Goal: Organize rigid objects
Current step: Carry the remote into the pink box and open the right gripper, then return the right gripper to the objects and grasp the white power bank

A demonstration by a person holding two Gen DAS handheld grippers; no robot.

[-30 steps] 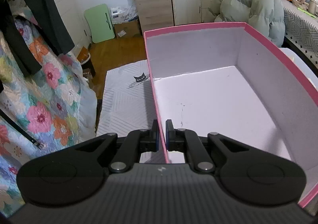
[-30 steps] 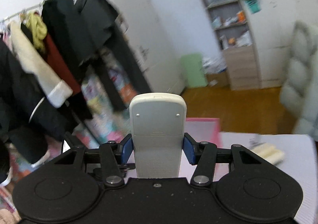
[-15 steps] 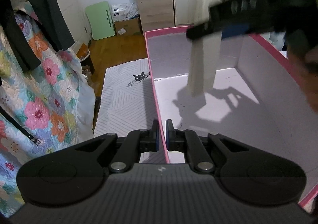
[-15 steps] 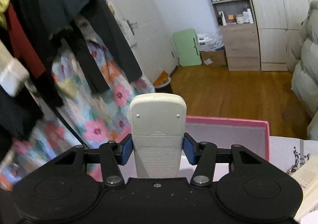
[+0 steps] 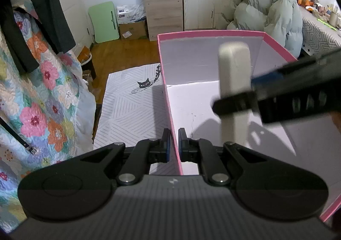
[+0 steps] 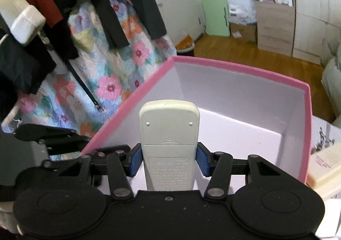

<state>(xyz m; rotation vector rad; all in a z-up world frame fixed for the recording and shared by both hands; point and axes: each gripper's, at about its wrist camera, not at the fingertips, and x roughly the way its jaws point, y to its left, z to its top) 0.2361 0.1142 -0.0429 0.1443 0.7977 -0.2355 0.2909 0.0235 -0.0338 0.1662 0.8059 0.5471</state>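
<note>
A pink box [image 5: 213, 33] with a pale inside stands open on the patterned cloth. My left gripper [image 5: 174, 142] is shut on the box's near left wall, one finger on each side of it. My right gripper [image 6: 168, 155] is shut on a cream-white remote control [image 6: 169, 131], back side up, its blue pads [image 6: 136, 161] pressing both long edges. In the left wrist view the remote control [image 5: 234, 82] hangs inside the box above its floor, with the right gripper [image 5: 253, 93] reaching in from the right. The pink box [image 6: 234, 65] opens below and ahead in the right wrist view.
A floral quilt [image 5: 36, 101] and dark clothes [image 5: 42, 12] hang on the left. A puffy grey-green jacket [image 5: 266, 9] lies behind the box. A wooden cabinet [image 5: 164, 12] and green folding board [image 5: 104, 20] stand on the far floor. A pale book [image 6: 324, 165] lies right of the box.
My right gripper has swung over the box with the remote control and come lower into it, nearer the left gripper. The left gripper has kept its grip on the wall.
</note>
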